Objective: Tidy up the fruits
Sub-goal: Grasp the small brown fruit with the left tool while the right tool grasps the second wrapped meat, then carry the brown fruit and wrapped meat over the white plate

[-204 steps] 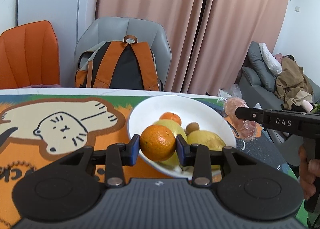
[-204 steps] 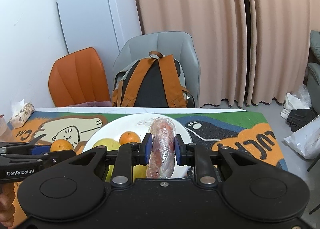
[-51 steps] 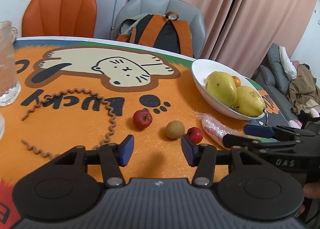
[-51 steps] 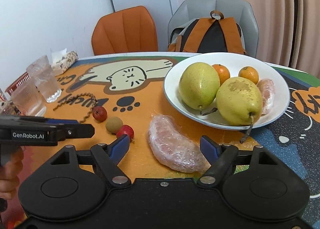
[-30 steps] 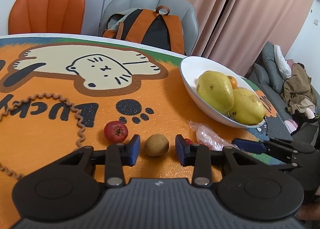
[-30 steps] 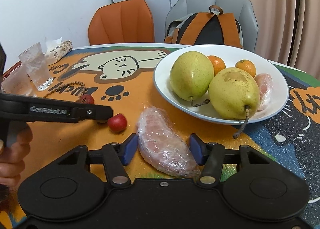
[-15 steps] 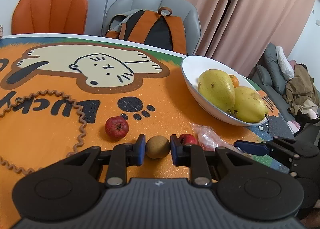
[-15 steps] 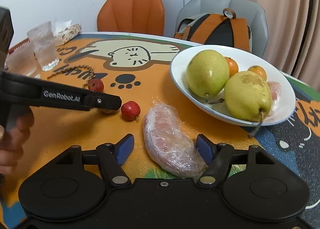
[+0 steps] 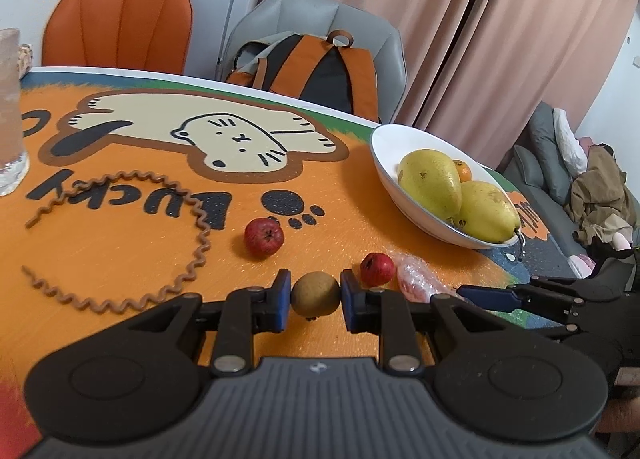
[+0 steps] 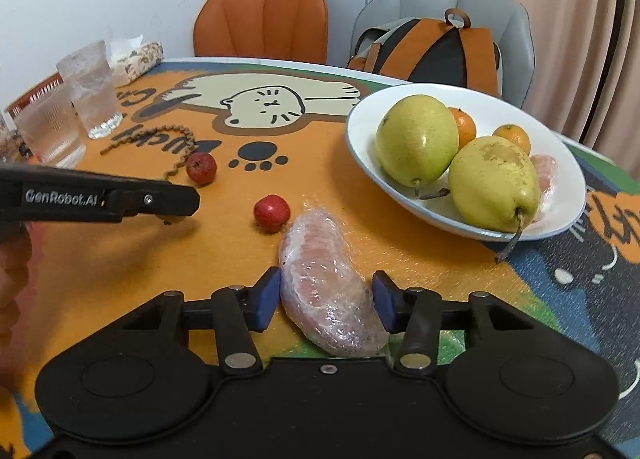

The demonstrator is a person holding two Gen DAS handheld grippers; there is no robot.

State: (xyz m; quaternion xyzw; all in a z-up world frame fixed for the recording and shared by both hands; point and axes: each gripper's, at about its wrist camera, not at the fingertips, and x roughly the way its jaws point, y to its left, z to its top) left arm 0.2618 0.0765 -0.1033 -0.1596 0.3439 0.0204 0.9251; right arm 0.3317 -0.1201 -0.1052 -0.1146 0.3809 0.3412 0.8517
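The left gripper point(image 9: 313, 295) pinches a small brown round fruit point(image 9: 315, 294) between its blue pads, low over the orange cat-print tablecloth point(image 9: 120, 243). The right gripper point(image 10: 325, 301) straddles a plastic-wrapped pomelo segment point(image 10: 324, 279) lying on the cloth; its left pad touches the wrap, the right stands just clear. Two small red fruits point(image 10: 272, 213) sit nearby, beside the white bowl point(image 10: 400, 199) holding pears point(image 10: 416, 139) and mandarins point(image 10: 514, 138).

You get soft, even indoor light from above; shadows under the fruit on the tabletop point(image 9: 120, 243) are faint. Glare glints off the plastic-wrapped fruit point(image 10: 326, 299). Both fisheye views bend hard at the edges, with dark corners; focus is sharp throughout.
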